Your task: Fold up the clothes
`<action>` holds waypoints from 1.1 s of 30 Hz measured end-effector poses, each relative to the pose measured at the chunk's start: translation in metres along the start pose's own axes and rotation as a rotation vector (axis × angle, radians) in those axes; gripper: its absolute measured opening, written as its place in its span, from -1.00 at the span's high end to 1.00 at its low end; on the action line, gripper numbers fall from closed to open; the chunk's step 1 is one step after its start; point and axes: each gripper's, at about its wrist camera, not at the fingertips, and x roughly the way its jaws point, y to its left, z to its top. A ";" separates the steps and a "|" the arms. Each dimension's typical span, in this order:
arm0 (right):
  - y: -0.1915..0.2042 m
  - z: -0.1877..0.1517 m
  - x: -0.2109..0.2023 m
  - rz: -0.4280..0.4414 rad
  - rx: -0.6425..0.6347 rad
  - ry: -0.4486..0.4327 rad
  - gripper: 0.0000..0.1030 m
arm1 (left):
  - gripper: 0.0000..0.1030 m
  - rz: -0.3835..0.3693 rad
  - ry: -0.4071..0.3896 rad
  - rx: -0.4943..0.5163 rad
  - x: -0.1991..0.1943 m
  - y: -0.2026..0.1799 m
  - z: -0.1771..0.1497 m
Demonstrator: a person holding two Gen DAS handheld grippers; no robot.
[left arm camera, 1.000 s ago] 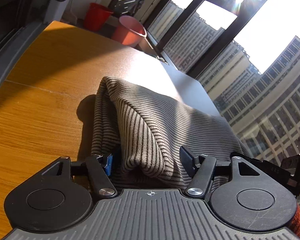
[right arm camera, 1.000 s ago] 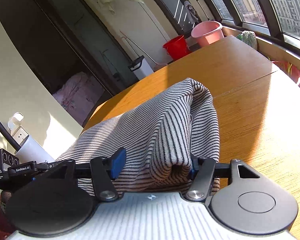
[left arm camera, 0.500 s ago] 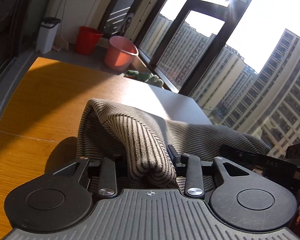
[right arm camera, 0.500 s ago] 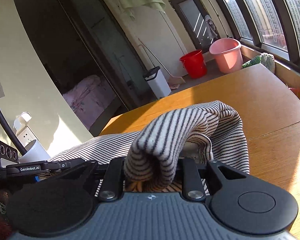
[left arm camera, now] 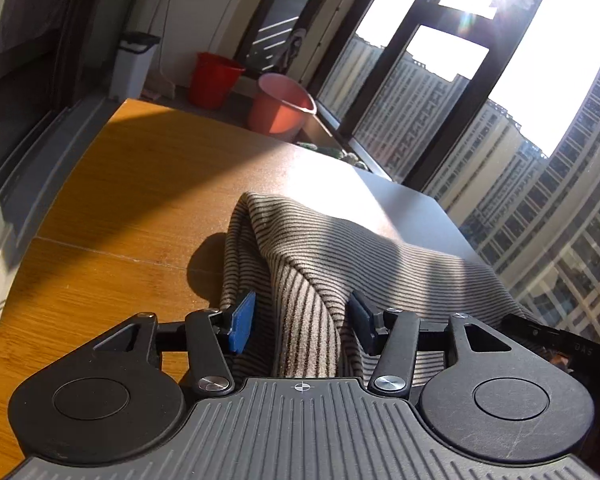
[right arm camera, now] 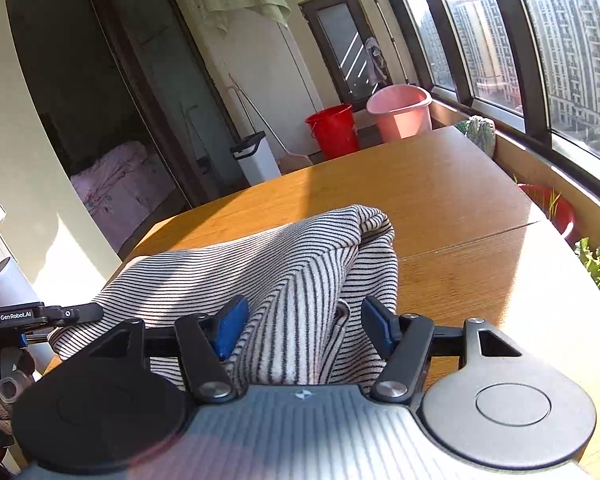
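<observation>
Currently, a striped knit garment [left arm camera: 340,252] is seen lying bunched on a wooden table [left arm camera: 112,208] in a sunlit, glazed balcony room. It is draped in a loose hump, its far end doubled over into a rounded fold, with a ridge of cloth running back toward each camera.

In the left wrist view, the left gripper [left arm camera: 300,320] is shown with its jaws parted and a ridge of the cloth standing between them; the pads are not pressed on it. The jaws have just been opening. In the right wrist view, the right gripper [right arm camera: 298,324] is likewise spread wide, the cloth [right arm camera: 284,280] lying loosely between the blue pads; here too the jaws have just been opening. Nothing is gripped by either claw.

Judged from how the fabric lies, a first fold appears to have been laid and let go, but the result is rumpled, not flat. More folding and smoothing seem to be left before a neat stack is made. No other clothes are visible on the table, so how many remain cannot be told.

A red bucket [left arm camera: 214,80] and a pink bucket [left arm camera: 282,106] are seen on the floor beyond the table.
</observation>
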 end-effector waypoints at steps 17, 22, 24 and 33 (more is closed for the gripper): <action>0.029 -0.006 0.025 0.228 0.039 0.072 -1.00 | -0.97 -0.311 0.194 0.071 0.033 -0.050 -0.031; 0.031 -0.019 0.019 0.246 0.067 0.035 -1.00 | -0.97 -0.294 0.194 0.074 0.057 -0.041 -0.009; 0.035 -0.023 0.015 0.249 0.064 0.032 -1.00 | -0.97 -0.275 0.184 0.072 0.072 -0.039 0.003; 0.075 -0.042 0.009 0.335 0.036 0.054 -1.00 | -0.97 -0.180 0.156 0.113 0.141 -0.050 0.054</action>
